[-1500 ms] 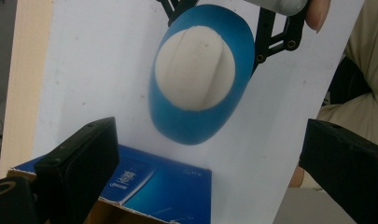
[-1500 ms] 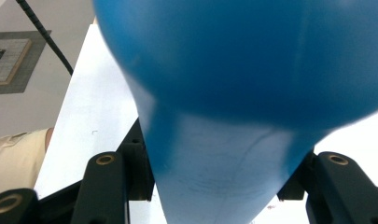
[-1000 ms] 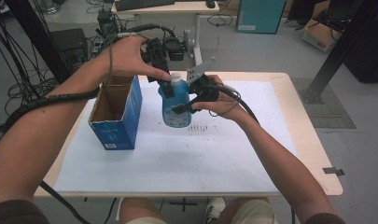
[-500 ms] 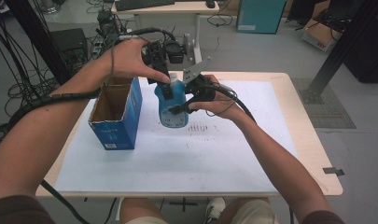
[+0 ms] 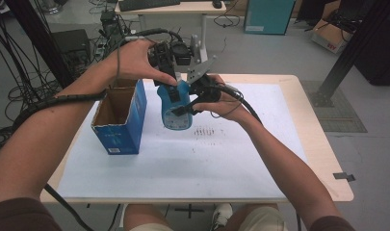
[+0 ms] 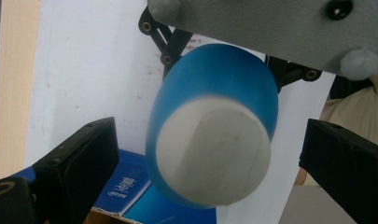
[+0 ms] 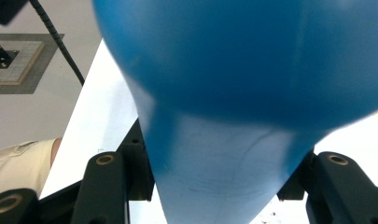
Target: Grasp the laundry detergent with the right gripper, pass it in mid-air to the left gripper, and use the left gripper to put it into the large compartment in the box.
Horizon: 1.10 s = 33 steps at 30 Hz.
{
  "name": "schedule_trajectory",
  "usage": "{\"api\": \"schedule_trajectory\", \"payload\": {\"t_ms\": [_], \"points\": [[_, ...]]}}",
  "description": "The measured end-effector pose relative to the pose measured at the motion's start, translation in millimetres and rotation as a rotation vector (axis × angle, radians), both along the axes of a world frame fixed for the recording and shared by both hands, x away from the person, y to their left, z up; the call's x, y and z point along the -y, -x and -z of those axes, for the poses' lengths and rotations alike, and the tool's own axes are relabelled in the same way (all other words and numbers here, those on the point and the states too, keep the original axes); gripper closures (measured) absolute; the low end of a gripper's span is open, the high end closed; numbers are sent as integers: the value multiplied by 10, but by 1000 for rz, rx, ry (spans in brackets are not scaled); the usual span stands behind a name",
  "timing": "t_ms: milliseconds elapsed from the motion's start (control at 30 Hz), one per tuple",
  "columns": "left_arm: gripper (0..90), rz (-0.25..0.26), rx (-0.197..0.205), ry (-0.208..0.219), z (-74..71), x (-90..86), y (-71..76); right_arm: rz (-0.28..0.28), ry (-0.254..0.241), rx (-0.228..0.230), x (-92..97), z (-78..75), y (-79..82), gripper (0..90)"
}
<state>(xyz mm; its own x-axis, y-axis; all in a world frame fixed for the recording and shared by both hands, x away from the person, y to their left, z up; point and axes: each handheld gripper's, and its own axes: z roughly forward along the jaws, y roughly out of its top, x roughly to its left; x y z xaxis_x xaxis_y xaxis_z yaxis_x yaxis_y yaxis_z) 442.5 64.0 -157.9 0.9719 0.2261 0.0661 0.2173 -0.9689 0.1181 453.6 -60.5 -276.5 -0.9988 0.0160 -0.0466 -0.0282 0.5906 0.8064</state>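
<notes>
A blue mug (image 5: 175, 102) with a white unglazed base (image 6: 213, 150) hangs tilted above the white sheet, beside an open blue cardboard box (image 5: 119, 126). My right gripper (image 5: 189, 103) is shut on the mug's handle (image 7: 210, 158), its jaws pressed on either side of it. My left gripper (image 5: 169, 83) comes down from above with its jaws wide apart. In the left gripper view the mug's base sits between those open jaws (image 6: 210, 136) without touching them, and a corner of the box (image 6: 130, 192) lies below.
The table (image 5: 322, 159) is covered by a white sheet (image 5: 207, 159) with small dark marks at its middle. The box stands at the left of it. Behind the table are a desk, cables and a black post.
The mug and both grippers have drifted slightly left, toward the box. The right gripper's hold on the handle is unchanged, and the left stays open.
</notes>
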Motion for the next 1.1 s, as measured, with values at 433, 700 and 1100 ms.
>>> {"api": "schedule_trajectory", "payload": {"t_ms": [433,700,1100], "points": [[49,0,-13,-6,41,1,-26,-15,-23,-5,-10,-24,-7,443],[50,-69,2,58,121,31,17,-25,-27,-6,-9,-33,-3,444],[51,-59,-9,61,134,53,8,-15,-8,-32,15,-56,30,443]]}}
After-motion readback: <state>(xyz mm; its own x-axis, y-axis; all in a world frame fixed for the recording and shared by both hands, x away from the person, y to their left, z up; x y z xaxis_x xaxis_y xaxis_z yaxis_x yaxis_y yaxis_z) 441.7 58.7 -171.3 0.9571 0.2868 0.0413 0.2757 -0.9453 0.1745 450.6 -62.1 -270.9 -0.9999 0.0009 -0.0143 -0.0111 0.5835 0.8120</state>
